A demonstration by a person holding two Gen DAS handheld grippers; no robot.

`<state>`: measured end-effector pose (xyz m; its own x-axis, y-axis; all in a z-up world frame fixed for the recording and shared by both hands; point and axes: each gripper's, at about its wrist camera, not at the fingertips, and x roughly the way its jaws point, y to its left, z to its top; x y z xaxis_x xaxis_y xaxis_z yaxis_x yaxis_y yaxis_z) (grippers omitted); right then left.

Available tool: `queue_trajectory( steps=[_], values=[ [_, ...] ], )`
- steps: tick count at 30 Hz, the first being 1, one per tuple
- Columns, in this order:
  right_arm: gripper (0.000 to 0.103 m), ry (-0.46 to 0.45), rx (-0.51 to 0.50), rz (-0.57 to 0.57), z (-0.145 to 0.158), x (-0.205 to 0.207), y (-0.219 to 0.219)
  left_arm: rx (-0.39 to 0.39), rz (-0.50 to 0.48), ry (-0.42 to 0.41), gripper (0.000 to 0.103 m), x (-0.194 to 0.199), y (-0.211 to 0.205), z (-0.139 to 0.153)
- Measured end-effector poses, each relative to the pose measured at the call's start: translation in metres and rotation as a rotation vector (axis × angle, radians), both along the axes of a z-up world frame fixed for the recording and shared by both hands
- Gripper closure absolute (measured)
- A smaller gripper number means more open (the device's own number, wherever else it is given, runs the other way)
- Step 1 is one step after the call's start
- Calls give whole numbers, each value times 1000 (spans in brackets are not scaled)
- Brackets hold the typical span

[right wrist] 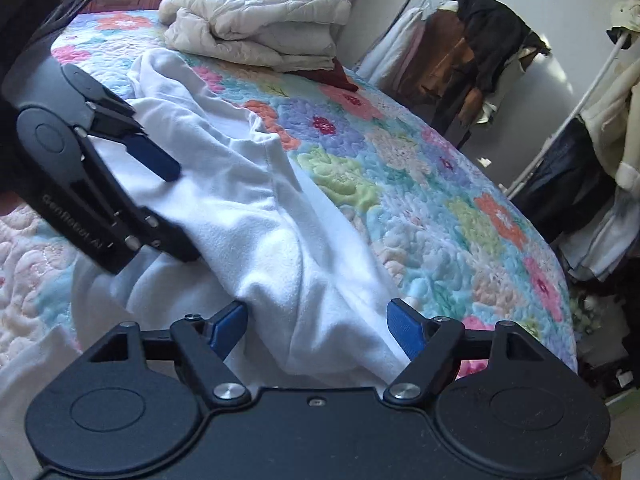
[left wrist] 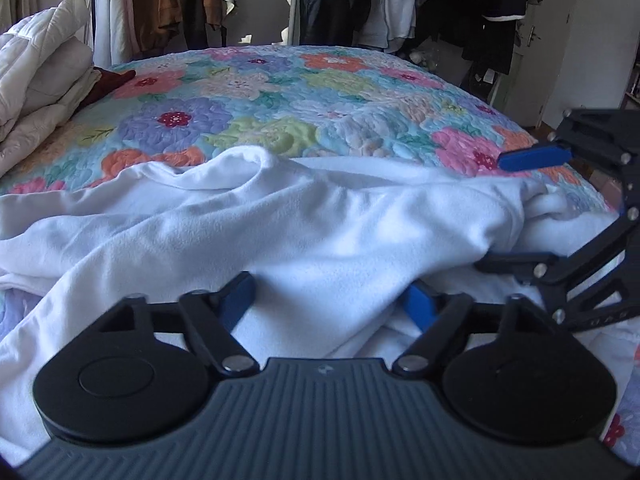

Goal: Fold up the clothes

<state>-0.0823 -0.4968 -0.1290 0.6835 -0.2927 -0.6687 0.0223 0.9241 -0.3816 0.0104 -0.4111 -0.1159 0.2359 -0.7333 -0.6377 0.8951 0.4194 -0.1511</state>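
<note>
Tools both spread wide over the white garment (left wrist: 304, 220) on the bed (left wrist: 280, 92), grasping nothing: left tool (left wrist: 330, 300), right tool (right wrist: 316, 326), so pinch one layer each before you lift.

The bed (left wrist: 280, 92) wears a quilted floral cover. A rumpled white garment (left wrist: 280, 224) lies on it directly ahead of the left hand-held gripper (left wrist: 328, 300), while a folded cream comforter (left wrist: 36, 76) sits far ahead to its left, a dark red cloth (left wrist: 110, 80) just beside it.
</note>
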Motion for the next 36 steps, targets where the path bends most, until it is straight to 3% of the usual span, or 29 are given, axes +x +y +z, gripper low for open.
queue_trajectory(
  steps=[1,2,3,5,7,11,13,15,16,20,22,25,29,31,34,36],
  values=[
    [37,-18,28,-4,2,2,-6,-22,37,32,70,6,-2,3],
    [66,-38,56,-22,4,5,-14,-58,89,82,74,14,-3,5],
    [84,-64,95,-64,9,8,-24,-99,131,140,78,23,-4,8],
    [89,-136,194,-139,20,14,-45,-160,163,160,82,30,-11,17],
    [93,-185,220,-187,28,20,-60,-193,167,118,82,31,-21,28],
    [94,-233,179,-249,41,35,-81,-196,147,128,79,32,-37,43],
    [95,-233,182,-281,46,40,-91,-180,155,125,50,29,-37,42],
    [95,-201,177,-307,47,45,-100,-143,168,96,34,27,-39,37],
    [95,-170,162,-302,47,49,-103,-125,164,81,32,27,-42,34],
    [95,-130,108,-282,53,55,-106,-58,108,60,32,32,-56,26],
    [95,-154,102,-320,56,57,-113,-49,105,31,44,30,-55,30],
    [95,-191,107,-383,58,62,-125,-63,108,-2,46,30,-46,37],
    [95,-240,324,-566,45,66,-173,-64,160,4,46,40,-27,39],
    [93,-228,385,-617,30,69,-186,-43,186,20,43,49,-17,37],
    [84,-158,425,-589,16,76,-181,-22,197,92,39,61,-3,33],
    [65,-158,419,-541,16,73,-161,-50,188,130,32,66,6,28]
  ],
)
